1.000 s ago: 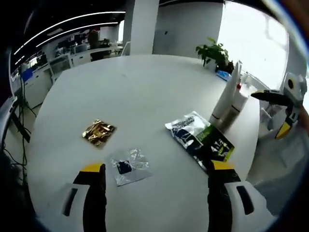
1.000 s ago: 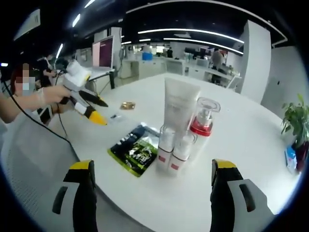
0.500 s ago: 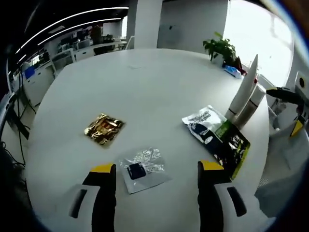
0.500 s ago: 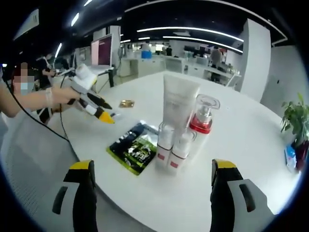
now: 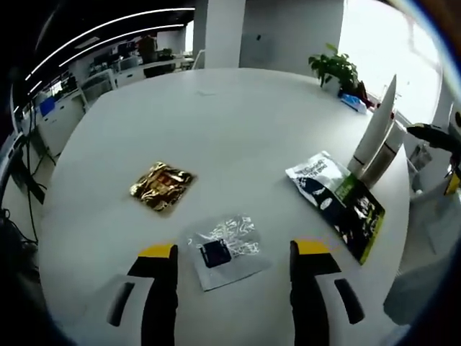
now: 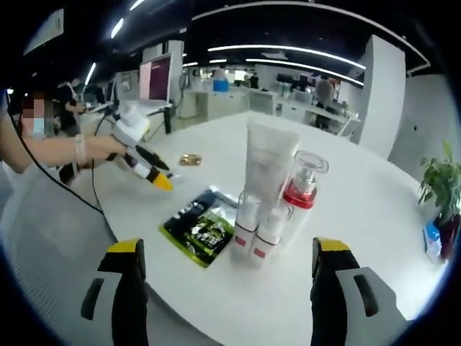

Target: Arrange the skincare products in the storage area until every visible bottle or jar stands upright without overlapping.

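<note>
Left gripper view: my left gripper (image 5: 232, 252) hangs spread over the round white table (image 5: 216, 115), a clear plastic sachet with a dark blue square (image 5: 225, 249) between its yellow tips. Crinkled gold foil packet (image 5: 162, 187) at 10 o'clock; black-and-green flat pouch (image 5: 338, 203) at 3, tall white tube (image 5: 376, 126) upright beyond it. Right gripper view: my right gripper (image 6: 229, 252) spread, empty. Dead ahead at 12, the tube, a red-collared clear-capped pump bottle (image 6: 302, 192) and two small white red-banded bottles (image 6: 258, 229) stand upright, clustered, pouch at 10.
</note>
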### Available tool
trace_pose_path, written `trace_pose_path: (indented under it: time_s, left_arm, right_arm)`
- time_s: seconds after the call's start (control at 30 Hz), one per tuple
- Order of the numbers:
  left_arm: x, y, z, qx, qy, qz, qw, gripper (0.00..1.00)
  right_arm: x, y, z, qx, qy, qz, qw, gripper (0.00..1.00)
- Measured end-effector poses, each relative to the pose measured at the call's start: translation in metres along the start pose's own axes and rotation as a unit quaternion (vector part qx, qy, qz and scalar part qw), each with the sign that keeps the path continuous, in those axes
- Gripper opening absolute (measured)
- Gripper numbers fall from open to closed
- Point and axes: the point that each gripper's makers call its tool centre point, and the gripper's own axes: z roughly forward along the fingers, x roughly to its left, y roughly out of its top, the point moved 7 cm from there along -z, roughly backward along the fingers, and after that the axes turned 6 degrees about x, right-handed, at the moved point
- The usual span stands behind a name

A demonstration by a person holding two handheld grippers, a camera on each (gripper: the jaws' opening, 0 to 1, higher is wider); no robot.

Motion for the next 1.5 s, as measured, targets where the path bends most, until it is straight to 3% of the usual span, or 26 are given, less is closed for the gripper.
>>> trace_pose_path:
  time_s: [0.13, 0.33, 0.5, 0.63, 0.73, 0.97, 1.2, 1.4, 1.5]
  left_arm:
    - [0.002, -0.001, 0.000, -0.001, 0.000, -0.004, 1.0000, 0.55]
    - [0.004, -0.002, -0.002, 0.000, 0.002, -0.002, 1.0000, 0.54]
    - [0.006, -0.003, -0.003, -0.001, 0.000, -0.003, 1.0000, 0.53]
    - [0.009, -0.004, -0.003, -0.001, -0.001, -0.003, 1.0000, 0.52]
    - [0.010, -0.003, -0.002, -0.002, -0.004, -0.004, 1.0000, 0.52]
    - [0.010, -0.002, -0.001, -0.003, -0.013, -0.003, 0.9999, 0.49]
    - [0.012, -0.003, -0.005, -0.006, -0.015, -0.005, 0.9999, 0.46]
    - [0.013, -0.005, -0.005, -0.003, -0.020, -0.005, 0.9998, 0.44]
    - [0.015, -0.005, -0.005, -0.003, -0.022, -0.006, 0.9997, 0.43]
  right_arm:
    - [0.000, 0.007, -0.005, -0.007, 0.004, 0.010, 0.9999, 0.85]
    - [0.007, 0.028, -0.009, -0.026, -0.004, -0.040, 0.9988, 0.75]
    - [0.019, 0.045, -0.011, -0.040, 0.025, -0.064, 0.9968, 0.64]
    - [0.037, 0.059, -0.008, -0.054, 0.076, -0.078, 0.9926, 0.57]
    - [0.050, 0.064, 0.002, -0.054, 0.121, -0.074, 0.9884, 0.51]
    - [0.064, 0.066, 0.031, -0.029, 0.155, -0.116, 0.9806, 0.42]
    - [0.072, 0.064, 0.063, -0.005, 0.160, -0.146, 0.9761, 0.34]
    - [0.087, 0.059, 0.096, 0.016, 0.164, -0.178, 0.9701, 0.36]
    - [0.092, 0.057, 0.114, 0.024, 0.171, -0.185, 0.9675, 0.29]
